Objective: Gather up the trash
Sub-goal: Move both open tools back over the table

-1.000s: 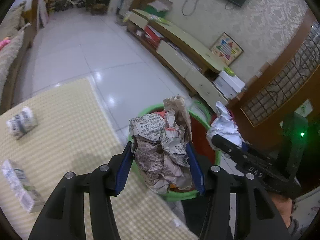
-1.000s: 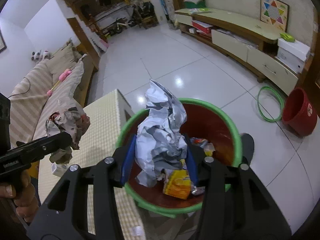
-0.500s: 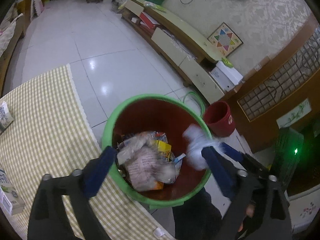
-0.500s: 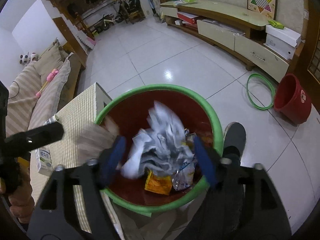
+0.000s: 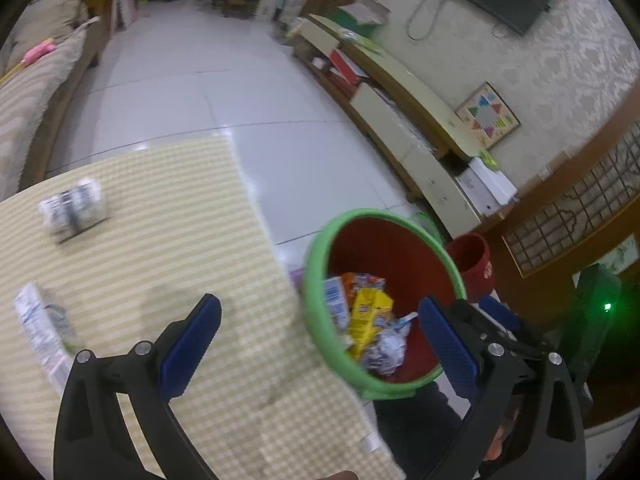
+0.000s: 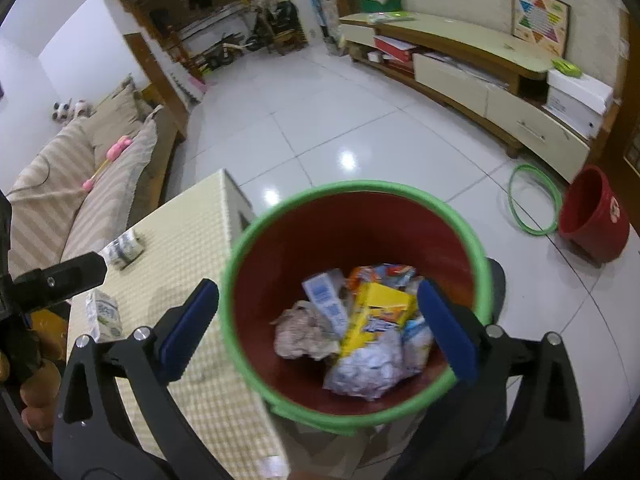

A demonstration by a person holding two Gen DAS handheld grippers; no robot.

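Bin (image 6: 476,256) beside table (image 6: 192,232), crumpled papers (image 6: 364,368) inside.

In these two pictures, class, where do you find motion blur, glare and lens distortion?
Left wrist view: motion blur smears the crumpled paper and carton on the checked tablecloth. Right wrist view: sharper, with lamp glare on the floor tiles; the bin rim is slightly soft. Both: fisheye bending and dark corners.

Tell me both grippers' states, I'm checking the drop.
Left gripper: jaws opening, nothing between them.
Right gripper: jaws opening, nothing between them.
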